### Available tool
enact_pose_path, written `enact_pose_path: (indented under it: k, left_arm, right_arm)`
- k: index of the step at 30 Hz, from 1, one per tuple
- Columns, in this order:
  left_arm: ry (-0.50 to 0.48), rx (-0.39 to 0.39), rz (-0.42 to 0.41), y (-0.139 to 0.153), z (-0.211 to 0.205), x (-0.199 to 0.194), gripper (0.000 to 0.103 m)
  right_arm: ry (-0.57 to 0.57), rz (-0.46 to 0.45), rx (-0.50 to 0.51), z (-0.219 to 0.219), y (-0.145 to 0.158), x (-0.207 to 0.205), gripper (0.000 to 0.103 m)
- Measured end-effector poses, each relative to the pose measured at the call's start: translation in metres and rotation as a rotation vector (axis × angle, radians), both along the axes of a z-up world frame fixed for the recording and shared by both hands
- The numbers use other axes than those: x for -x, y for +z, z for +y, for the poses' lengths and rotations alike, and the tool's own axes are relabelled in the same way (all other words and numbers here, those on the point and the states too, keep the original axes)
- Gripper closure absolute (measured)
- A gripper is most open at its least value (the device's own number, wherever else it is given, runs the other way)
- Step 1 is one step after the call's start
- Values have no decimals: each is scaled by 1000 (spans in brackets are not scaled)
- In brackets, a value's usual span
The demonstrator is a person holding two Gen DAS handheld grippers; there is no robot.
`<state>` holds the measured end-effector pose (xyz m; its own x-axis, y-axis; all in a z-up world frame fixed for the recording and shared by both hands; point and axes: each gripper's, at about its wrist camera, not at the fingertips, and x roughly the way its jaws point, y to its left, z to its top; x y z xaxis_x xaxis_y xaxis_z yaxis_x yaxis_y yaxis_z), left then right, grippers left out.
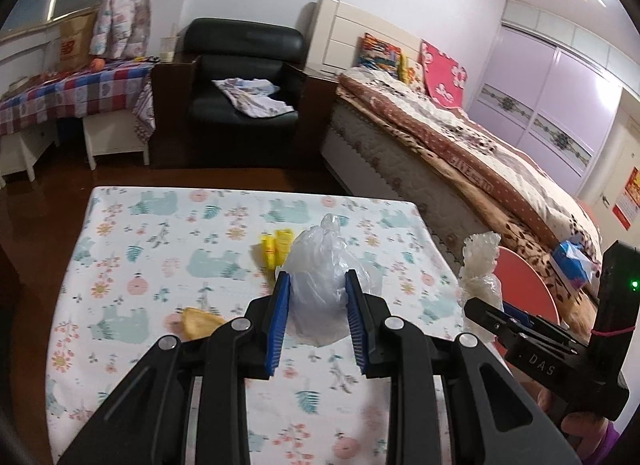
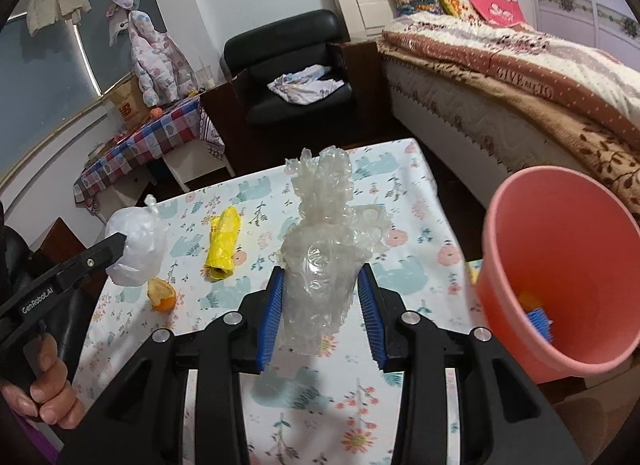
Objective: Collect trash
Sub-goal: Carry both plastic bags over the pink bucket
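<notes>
Right wrist view: pink bucket (image 2: 560,249) holds blue scrap (image 2: 539,321) — right fingers (image 2: 280,297) clamp bubble wrap (image 2: 320,265).

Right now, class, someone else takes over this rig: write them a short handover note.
Left hand-held gripper: shut on the white plastic bag, lifted off the table.
Right hand-held gripper: shut on the clear bubble wrap, also lifted.
Pink bucket: at the right, a few items already inside.
Left: drop both, then collect the yellow wrapper and orange peel.
</notes>
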<state>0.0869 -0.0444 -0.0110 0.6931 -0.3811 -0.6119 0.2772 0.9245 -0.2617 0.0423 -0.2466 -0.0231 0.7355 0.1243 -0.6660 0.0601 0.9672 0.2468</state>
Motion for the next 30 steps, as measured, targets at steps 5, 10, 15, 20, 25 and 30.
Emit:
enact_pose_path:
  k: [5, 10, 15, 20, 25, 30]
  left_arm:
    - [-44, -9, -2, 2, -27, 4, 76]
    - [-91, -17, -5, 4, -53, 10, 76]
    - [-127, -20, -12, 7, -73, 13, 76]
    - [-162, -20, -23, 11, -96, 17, 76]
    - [-194, -25, -30, 13, -115, 20, 76]
    - [-231, -32, -39, 16, -135, 22, 76]
  right_arm:
    - [-24, -12, -2, -14, 3, 11, 65]
    - [-64, -20, -16, -33, 4, 20, 65]
    - [-113, -26, -30, -54, 4, 29, 65]
    - [-162, -35, -33, -75, 4, 39, 65]
    - [-210, -58, -15, -93, 7, 49, 65]
    - [-263, -68, -13, -114, 7, 57, 65]
